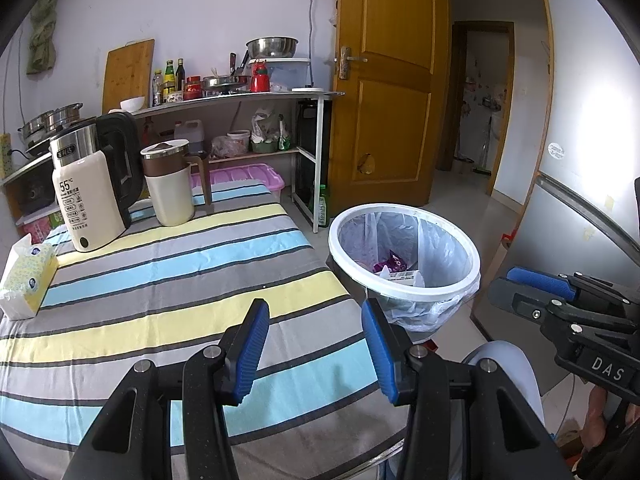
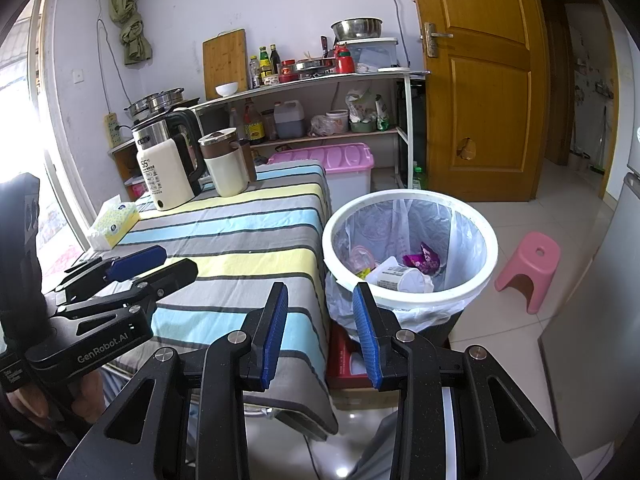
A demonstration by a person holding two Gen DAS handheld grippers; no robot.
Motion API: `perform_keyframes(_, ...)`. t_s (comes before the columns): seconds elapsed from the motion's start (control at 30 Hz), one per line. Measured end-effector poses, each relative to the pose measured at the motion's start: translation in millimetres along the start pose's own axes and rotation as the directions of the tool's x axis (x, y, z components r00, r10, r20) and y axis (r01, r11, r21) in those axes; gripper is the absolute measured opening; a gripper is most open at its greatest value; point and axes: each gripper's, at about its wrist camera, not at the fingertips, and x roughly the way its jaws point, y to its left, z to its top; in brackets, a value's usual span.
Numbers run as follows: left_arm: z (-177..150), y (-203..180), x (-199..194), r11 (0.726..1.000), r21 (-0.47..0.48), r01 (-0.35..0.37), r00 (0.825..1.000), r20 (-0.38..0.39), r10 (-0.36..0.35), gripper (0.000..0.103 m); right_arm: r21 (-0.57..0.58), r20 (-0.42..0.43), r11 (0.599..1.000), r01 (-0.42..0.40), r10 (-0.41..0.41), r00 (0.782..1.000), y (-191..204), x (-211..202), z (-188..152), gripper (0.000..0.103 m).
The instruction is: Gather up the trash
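Observation:
A white-rimmed trash bin (image 1: 335,248) (image 2: 491,254) with a clear liner stands on the floor beside the table's right edge. Inside lie a purple wrapper (image 1: 393,265) (image 2: 425,260) and a white paper cup (image 2: 402,279). My left gripper (image 1: 316,308) (image 2: 176,261) hovers over the striped tablecloth (image 1: 180,276) (image 2: 240,232), open, with nothing between its blue pads (image 1: 253,344). My right gripper (image 2: 320,292) (image 1: 502,282) hangs at the table's near corner, just short of the bin, open and holding nothing. No loose trash shows on the cloth.
On the far part of the table stand an electric kettle (image 1: 92,192) (image 2: 168,176), a cream jug (image 1: 172,188) (image 2: 228,172) and a tissue box (image 1: 26,280) (image 2: 114,224). A pink stool (image 2: 528,268) sits right of the bin. A pink storage box (image 2: 332,164) and shelf rack stand behind.

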Motion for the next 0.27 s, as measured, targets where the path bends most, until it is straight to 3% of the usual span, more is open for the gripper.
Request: perform_keyframes(0.27,-0.2,-0.3,-1.6,1.000,-0.008,0.014,1.000,0.001,-0.014,0.048,0.000,0.000,1.000,0.000,0.000,1.000,-0.3,0.1,0.1,0.035)
